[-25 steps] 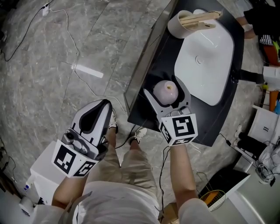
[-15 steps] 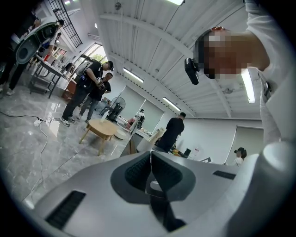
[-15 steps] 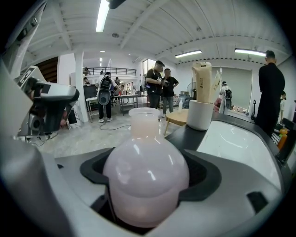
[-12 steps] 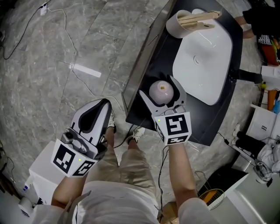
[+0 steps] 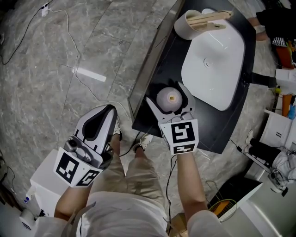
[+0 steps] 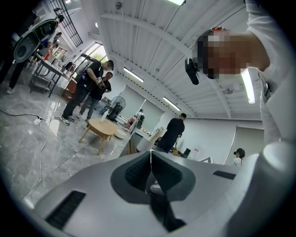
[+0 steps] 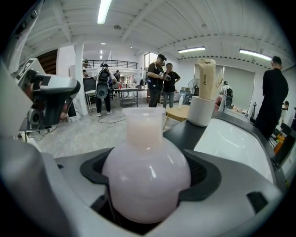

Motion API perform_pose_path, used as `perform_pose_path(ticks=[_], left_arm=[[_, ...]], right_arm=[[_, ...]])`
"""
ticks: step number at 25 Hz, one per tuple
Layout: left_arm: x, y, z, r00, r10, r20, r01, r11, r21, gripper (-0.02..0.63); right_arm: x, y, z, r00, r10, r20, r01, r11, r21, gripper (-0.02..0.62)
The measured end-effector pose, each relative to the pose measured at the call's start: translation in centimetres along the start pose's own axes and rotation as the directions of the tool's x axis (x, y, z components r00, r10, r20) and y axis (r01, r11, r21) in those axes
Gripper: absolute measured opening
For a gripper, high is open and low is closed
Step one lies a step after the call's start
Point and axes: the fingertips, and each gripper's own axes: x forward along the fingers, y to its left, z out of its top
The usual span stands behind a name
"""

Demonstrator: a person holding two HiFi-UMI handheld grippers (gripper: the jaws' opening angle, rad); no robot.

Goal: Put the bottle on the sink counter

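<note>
A thin cable is trailing across the grey marble floor, passing a short white strip lying flat. A white tumbler is holding wooden sticks. Farther off, two people are standing near a round wooden table.

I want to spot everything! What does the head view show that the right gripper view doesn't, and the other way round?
Only the head view shows the person's shoes and the white strip on the grey floor. Only the right gripper view shows people standing far off and the long ceiling lights. Both show the round pale pink bottle clamped in the right gripper, the white sink basin and the black counter.
</note>
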Motion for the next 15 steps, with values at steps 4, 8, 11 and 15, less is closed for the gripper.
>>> perform_pose_path(ticks=[4,8,11,15], left_arm=[[-0.14,0.02,0.02,1.000,-0.002,0.002,0.002,1.000,-0.001,0.017],[-0.04,-0.11,-0.03,1.000,-0.007,0.003,0.007,1.000,-0.004,0.017],[0.18,-0.30,-0.17,1.000,-0.012,0.003,0.012,1.000,-0.009,0.017],[0.25,-0.62,-0.45,1.000,-0.021,-0.005,0.021,1.000,-0.012,0.017]], right_arm=[[-0.08,0.20,-0.35,1.000,-0.001,-0.014,0.001,1.000,-0.009,0.423],[0.09,0.17,-0.63,0.999,-0.009,-0.034,0.009,1.000,-0.012,0.423],[0.20,0.06,-0.66,0.999,-0.011,-0.038,0.011,1.000,-0.008,0.423],[0.28,0.05,-0.75,0.999,-0.005,-0.047,0.005,1.000,-0.002,0.423]])
